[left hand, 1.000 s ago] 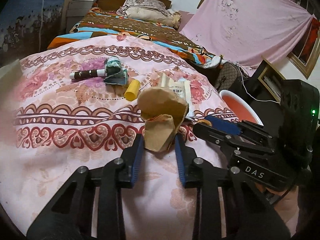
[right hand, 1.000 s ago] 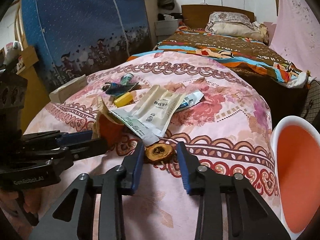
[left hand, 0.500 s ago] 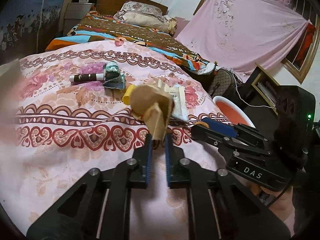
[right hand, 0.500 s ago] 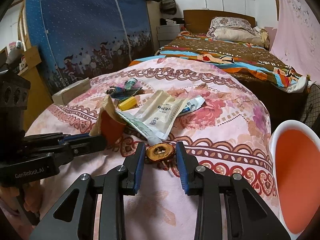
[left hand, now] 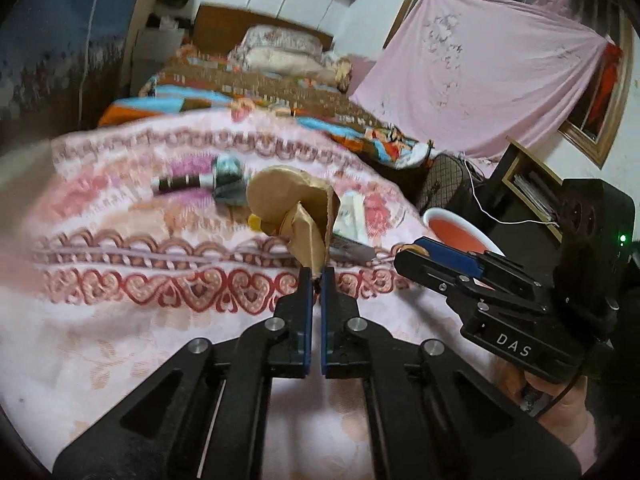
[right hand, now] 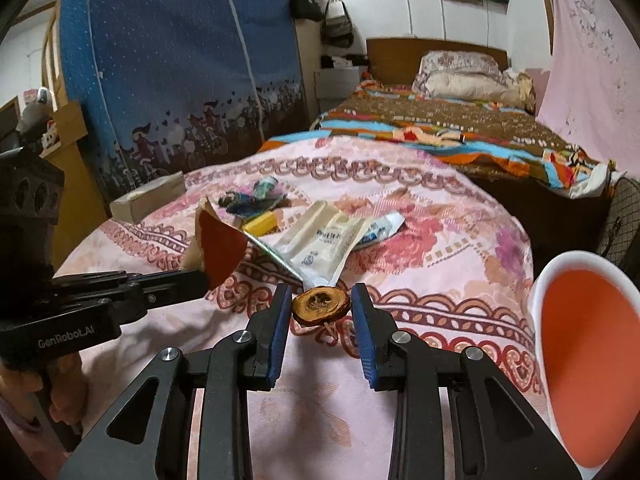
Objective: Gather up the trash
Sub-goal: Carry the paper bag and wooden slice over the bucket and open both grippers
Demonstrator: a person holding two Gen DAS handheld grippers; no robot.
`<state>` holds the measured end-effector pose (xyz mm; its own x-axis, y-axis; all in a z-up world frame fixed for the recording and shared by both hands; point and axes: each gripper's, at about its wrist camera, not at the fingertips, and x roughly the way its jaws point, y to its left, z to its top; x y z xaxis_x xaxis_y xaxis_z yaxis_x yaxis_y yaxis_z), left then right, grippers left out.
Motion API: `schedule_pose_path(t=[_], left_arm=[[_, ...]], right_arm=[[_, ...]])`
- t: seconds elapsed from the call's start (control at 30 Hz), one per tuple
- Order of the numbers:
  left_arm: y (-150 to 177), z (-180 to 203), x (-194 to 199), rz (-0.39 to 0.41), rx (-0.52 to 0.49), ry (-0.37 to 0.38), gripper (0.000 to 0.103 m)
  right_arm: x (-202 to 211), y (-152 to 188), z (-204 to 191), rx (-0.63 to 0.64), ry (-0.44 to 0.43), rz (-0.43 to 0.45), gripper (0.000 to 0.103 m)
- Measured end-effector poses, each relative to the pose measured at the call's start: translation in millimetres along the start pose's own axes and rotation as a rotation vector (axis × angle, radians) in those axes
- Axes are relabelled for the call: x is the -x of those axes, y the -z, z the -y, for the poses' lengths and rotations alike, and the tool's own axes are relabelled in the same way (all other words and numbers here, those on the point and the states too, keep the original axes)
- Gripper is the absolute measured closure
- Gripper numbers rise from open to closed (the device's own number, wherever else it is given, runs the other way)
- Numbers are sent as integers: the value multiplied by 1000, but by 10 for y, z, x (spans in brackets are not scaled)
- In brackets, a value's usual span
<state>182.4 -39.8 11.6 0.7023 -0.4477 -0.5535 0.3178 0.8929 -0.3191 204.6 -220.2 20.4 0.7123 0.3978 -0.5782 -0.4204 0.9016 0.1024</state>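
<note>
My left gripper is shut on the lower tip of a crumpled brown paper, which stands up above the pink bedspread. The right wrist view shows the same paper at the left, clamped in the left gripper. My right gripper holds a round brown dried slice between its blue pads, a little above the cover, with a shadow beneath it. In the left wrist view the right gripper reaches in from the right, with only an edge of the slice showing.
More litter lies mid-bed: a white packet, a yellow piece, a small tube and a blue-green wrapper. A white bin with an orange inside stands by the bed's right edge. A flat box lies at the left edge.
The left jaws closed on the brown paper and squeezed its bottom flat, and it now stands a little higher. The right pads came in against the brown slice, which has lifted slightly.
</note>
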Motion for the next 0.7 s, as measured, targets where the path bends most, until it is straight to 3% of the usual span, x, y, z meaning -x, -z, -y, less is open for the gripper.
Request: schedule_pose_path(t=[0.23,0.4,0.57,0.7], left_arm=[[50,473,356,220,-222,-49,103],[12,762,485,343,-295,-26,103],[-70,1063,399,382,-346,5,103],[-129,1324,250,386,-366,58,103]], right_arm=[[440,51,26,-5,21,237,75],[780,125,170,-57,57,429,75],[1143,201,371,-83,180,610,75],[1331,243,582,-134,260,685,75]])
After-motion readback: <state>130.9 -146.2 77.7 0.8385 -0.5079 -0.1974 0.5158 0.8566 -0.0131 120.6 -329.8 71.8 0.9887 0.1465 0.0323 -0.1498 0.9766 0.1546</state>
